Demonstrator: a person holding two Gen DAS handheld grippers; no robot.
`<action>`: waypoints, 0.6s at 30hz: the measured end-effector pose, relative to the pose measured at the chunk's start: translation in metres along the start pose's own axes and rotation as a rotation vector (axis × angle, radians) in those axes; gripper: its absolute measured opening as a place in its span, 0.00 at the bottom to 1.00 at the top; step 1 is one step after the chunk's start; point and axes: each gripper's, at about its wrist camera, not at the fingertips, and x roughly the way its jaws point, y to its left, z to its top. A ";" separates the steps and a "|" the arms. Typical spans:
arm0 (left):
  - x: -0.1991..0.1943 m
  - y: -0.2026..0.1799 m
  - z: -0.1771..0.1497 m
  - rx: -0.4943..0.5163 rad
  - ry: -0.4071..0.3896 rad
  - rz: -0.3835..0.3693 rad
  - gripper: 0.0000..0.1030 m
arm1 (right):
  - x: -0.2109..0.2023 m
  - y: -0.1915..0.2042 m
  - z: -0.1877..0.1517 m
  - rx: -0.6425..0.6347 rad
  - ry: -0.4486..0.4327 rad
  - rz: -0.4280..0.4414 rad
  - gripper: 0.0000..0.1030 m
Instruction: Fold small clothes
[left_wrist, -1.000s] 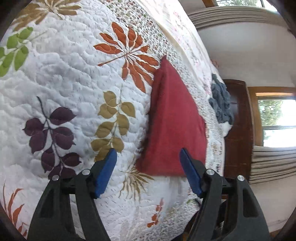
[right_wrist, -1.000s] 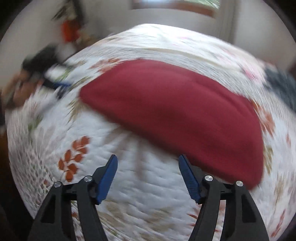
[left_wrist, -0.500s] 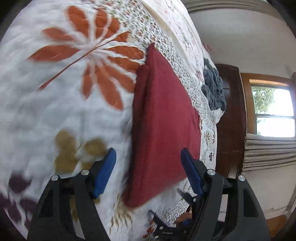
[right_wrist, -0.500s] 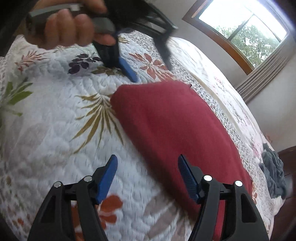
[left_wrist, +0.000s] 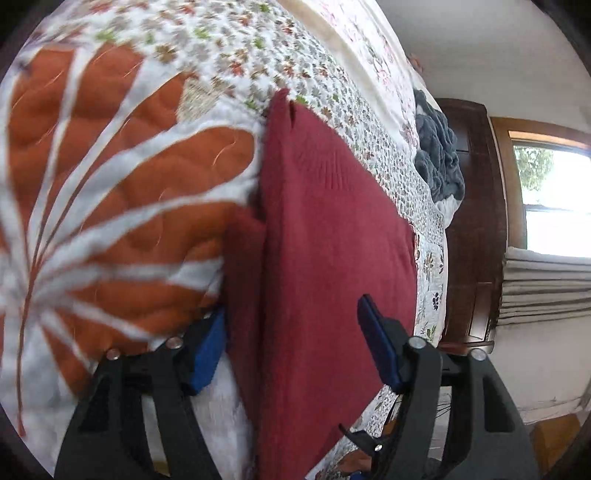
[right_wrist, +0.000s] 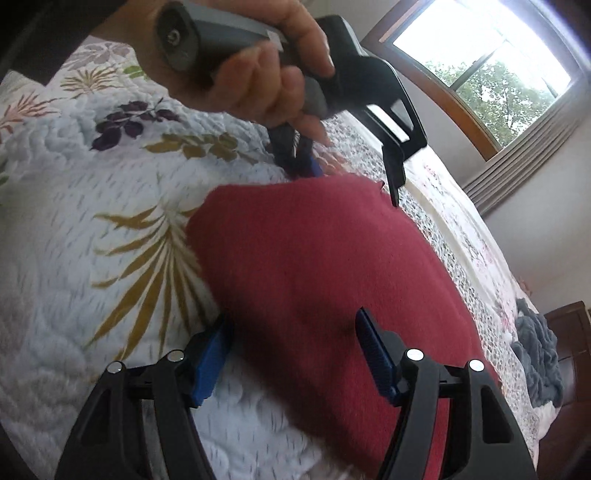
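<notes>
Red folded garment (left_wrist: 325, 258) lies on the quilt (left_wrist: 110, 184), both grippers' jaws spread wide astride its edges.

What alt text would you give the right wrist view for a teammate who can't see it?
The open right gripper straddles the near edge of a folded dark red knit garment lying on a white quilted bedspread with leaf prints. At the garment's far edge, a hand holds the left gripper, also open. A crumpled grey-blue cloth lies far right.
</notes>
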 end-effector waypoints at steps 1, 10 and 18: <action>0.002 0.000 0.005 0.003 0.001 -0.002 0.56 | 0.003 -0.001 0.003 0.005 -0.005 -0.003 0.65; 0.014 0.010 0.021 -0.026 0.013 -0.065 0.42 | 0.017 -0.004 0.016 0.057 -0.036 -0.003 0.65; 0.023 0.009 0.032 -0.014 0.043 -0.042 0.30 | 0.020 -0.011 0.021 0.116 -0.058 0.002 0.64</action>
